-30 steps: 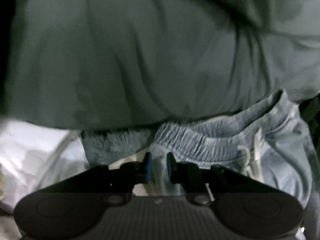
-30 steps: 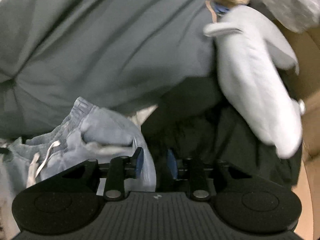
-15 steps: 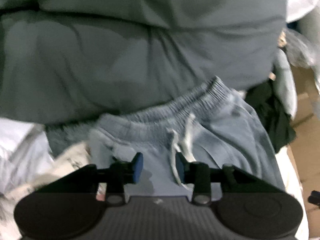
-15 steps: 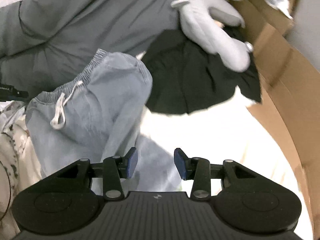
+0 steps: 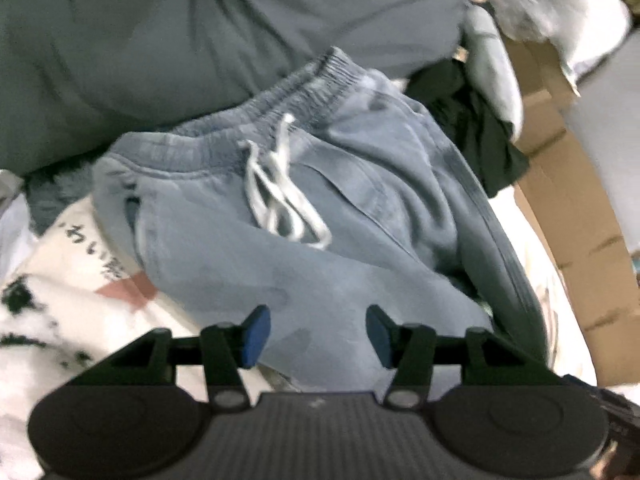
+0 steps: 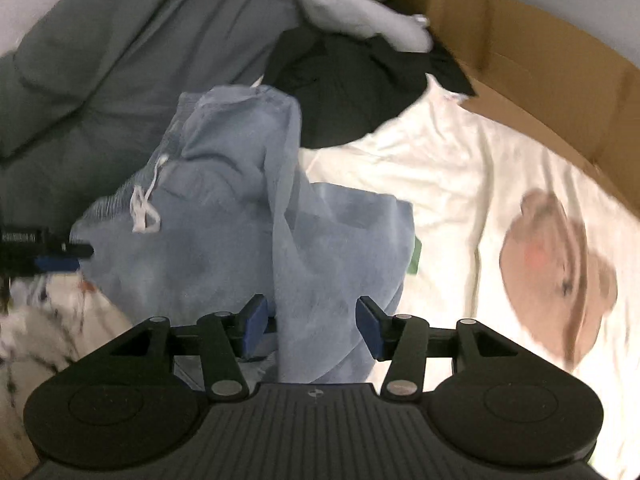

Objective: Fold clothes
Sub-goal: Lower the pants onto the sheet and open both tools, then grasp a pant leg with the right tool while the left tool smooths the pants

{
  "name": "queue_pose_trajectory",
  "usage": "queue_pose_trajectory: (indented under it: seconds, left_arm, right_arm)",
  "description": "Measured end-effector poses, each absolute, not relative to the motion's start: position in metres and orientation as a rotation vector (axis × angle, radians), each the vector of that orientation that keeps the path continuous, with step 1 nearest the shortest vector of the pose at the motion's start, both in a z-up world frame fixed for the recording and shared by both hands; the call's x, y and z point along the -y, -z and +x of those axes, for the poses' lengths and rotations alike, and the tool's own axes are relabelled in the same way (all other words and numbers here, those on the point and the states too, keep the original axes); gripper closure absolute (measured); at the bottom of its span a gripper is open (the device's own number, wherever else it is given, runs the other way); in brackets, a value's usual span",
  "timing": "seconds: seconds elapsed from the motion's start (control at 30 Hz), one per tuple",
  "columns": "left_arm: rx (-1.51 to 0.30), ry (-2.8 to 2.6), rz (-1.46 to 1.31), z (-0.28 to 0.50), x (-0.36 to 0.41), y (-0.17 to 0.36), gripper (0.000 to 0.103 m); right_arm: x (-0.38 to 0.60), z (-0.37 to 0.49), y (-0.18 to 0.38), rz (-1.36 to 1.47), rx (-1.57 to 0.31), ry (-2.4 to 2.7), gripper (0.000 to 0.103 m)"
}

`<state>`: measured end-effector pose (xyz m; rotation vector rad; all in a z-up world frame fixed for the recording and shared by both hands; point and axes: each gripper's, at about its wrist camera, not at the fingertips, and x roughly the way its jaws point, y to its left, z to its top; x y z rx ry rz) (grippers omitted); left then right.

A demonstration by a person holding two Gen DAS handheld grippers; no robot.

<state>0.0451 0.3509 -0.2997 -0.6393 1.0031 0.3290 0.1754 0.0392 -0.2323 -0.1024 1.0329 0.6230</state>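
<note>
1. My left gripper (image 5: pixel 316 332) hangs over the lower part of the blue sweatpants (image 5: pixel 320 240). Its jaws are opening, and the blue pads (image 5: pixel 256 336) stand apart with nothing pinched; the cloth lies below the gap, not pressed by either pad.
2. My right gripper (image 6: pixel 308 330) is opening as well. A fold of the same sweatpants (image 6: pixel 248 216) runs up between its pads (image 6: pixel 370 332) at six o'clock, but the pads are clear of it on both sides.
3. In the left wrist view the sweatpants fill the middle, waistband (image 5: pixel 288 100) at twelve o'clock, and the white drawstring (image 5: pixel 280 196) trails loose down the front.
4. In the right wrist view the pants sit bunched from centre toward nine o'clock, the drawstring (image 6: pixel 144 208) at about nine.
5. A grey blanket (image 5: pixel 180 40) lies behind the waistband, from ten to one o'clock.
6. A black garment (image 6: pixel 352 92) lies at twelve o'clock of the right wrist view, touching the far edge of the pants.
7. A pale soft toy (image 6: pixel 360 24) rests on the black garment's far side, at about one o'clock.
8. A white sheet with a brown bear print (image 6: pixel 556 280) spreads at three o'clock.
9. Cardboard (image 6: pixel 540 72) stands along the sheet's edge at two o'clock.
10. A white cloth with black print (image 5: pixel 60 288) lies at eight o'clock in the left view, partly under the pants.
11. The tip of my left gripper (image 6: pixel 56 260) shows at nine o'clock in the right view, just beside the waistband.
</note>
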Motion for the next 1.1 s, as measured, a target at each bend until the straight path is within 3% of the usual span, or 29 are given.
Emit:
queue_pose_trajectory:
  seconds: [0.4, 0.63, 0.73, 0.83, 1.1]
  left_arm:
    - [-1.126, -0.179, -0.634, 0.042, -0.306, 0.338, 0.046]
    - [-1.157, -0.125, -0.666, 0.045, -0.28, 0.372, 0.037]
    - [-1.168, -0.103, -0.64, 0.049, -0.269, 0.382, 0.037]
    - [-1.168, -0.086, -0.575, 0.051, -0.263, 0.387, 0.037]
    - [-1.123, 0.028, -0.369, 0.055, -0.241, 0.387, 0.043]
  right_arm:
    - [-0.043, 0.14, 0.28, 0.032, -1.136, -0.5, 0.047]
    - [-0.051, 0.148, 0.307, 0.115, -1.2, -0.428, 0.049]
    - [-0.047, 0.15, 0.318, 0.174, -1.238, -0.423, 0.065]
    - [-0.044, 0.149, 0.321, 0.17, -1.234, -0.429, 0.092]
    - [-0.026, 0.147, 0.308, 0.165, -1.212, -0.453, 0.101]
